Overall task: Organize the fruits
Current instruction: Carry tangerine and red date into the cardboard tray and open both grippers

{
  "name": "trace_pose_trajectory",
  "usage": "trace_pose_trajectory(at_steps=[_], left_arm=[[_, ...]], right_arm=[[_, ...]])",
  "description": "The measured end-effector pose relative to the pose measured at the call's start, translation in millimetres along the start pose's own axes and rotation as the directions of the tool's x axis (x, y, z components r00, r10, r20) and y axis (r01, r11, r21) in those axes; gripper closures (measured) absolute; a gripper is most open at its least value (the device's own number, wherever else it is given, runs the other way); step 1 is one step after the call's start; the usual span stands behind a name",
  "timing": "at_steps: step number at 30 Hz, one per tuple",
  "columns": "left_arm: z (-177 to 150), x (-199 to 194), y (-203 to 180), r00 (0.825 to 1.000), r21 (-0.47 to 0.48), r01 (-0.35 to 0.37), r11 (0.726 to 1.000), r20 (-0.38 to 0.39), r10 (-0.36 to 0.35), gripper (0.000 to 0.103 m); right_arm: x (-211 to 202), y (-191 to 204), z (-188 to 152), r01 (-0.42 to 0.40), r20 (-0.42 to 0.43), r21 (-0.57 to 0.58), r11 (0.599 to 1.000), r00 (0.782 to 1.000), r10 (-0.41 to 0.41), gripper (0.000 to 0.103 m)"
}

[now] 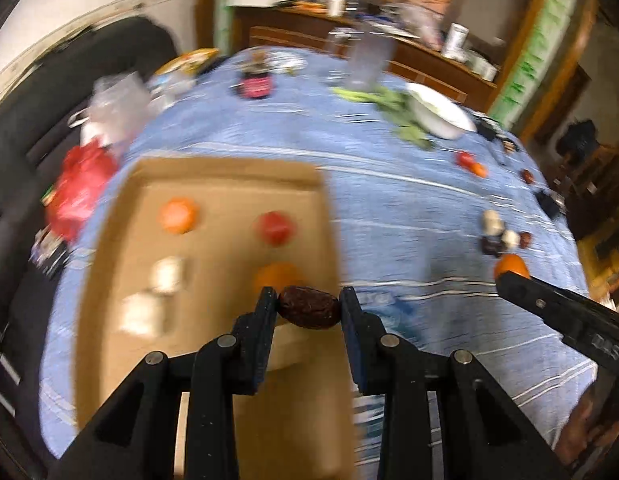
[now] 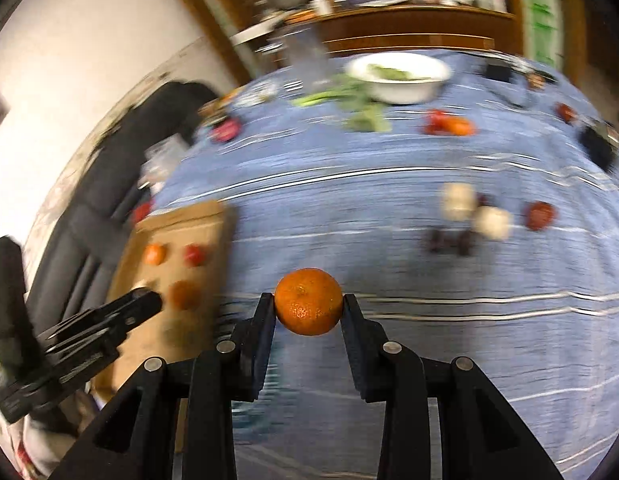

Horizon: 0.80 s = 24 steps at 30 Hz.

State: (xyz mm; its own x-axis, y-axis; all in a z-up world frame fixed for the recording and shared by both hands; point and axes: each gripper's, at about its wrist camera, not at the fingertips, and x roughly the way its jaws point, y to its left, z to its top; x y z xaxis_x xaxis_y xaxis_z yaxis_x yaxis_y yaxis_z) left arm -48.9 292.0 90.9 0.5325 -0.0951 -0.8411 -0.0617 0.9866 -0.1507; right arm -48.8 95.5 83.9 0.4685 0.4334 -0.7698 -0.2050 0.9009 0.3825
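Your left gripper [image 1: 308, 307] has its jaws clenched on a dark brown, wrinkled, oval dried date [image 1: 309, 307], pinched end to end, so its long axis runs straight across from one jaw to the other and lies level, pointing left and right in the wrist view. You hold it raised over the near right part of the flat brown cardboard tray [image 1: 229, 178], which looks like the collecting place: a round orange tangerine [image 1: 178, 215], a red round fruit [image 1: 275, 227], another orange fruit [image 1: 278, 276] just behind the date, and two pale blurred lumps [image 1: 157, 296] already lie on it in loose rows. Your right gripper [image 2: 308, 302] grasps a second round orange tangerine [image 2: 308, 301] across its widest part, clear of the blue striped cloth on the bench [image 2: 389, 200], with its dimpled end facing up toward the camera; being nearly round, it has no real long axis. It hangs over the near middle of the bench, right of the tray. More fruit waits toward the right edge of the bench [image 2: 541, 214], and a white bowl [image 2: 397, 76] stands near the far edge.
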Motion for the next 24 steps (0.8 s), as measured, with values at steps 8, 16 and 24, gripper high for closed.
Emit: trace_pose_trajectory(at_steps=[8,16,24], left_arm=[[-23,0,74,0.995,-0.083,-0.083,0.993,-0.052,0.079,0.072],[-36,14,101,0.991,-0.102,-0.097,0.99,-0.104,0.086,0.072],[-36,18,111,0.99,-0.128,-0.082,0.988,-0.121,0.067,0.072]], right_arm=[[54,93,-23,-0.103,-0.127,-0.143,0.984,0.988,0.085,0.066],[98,130,-52,-0.097,-0.216,-0.238,0.966,0.975,0.045,0.066],[120,138,-66,-0.05,-0.228,-0.297,0.953,0.973,-0.021,0.066]])
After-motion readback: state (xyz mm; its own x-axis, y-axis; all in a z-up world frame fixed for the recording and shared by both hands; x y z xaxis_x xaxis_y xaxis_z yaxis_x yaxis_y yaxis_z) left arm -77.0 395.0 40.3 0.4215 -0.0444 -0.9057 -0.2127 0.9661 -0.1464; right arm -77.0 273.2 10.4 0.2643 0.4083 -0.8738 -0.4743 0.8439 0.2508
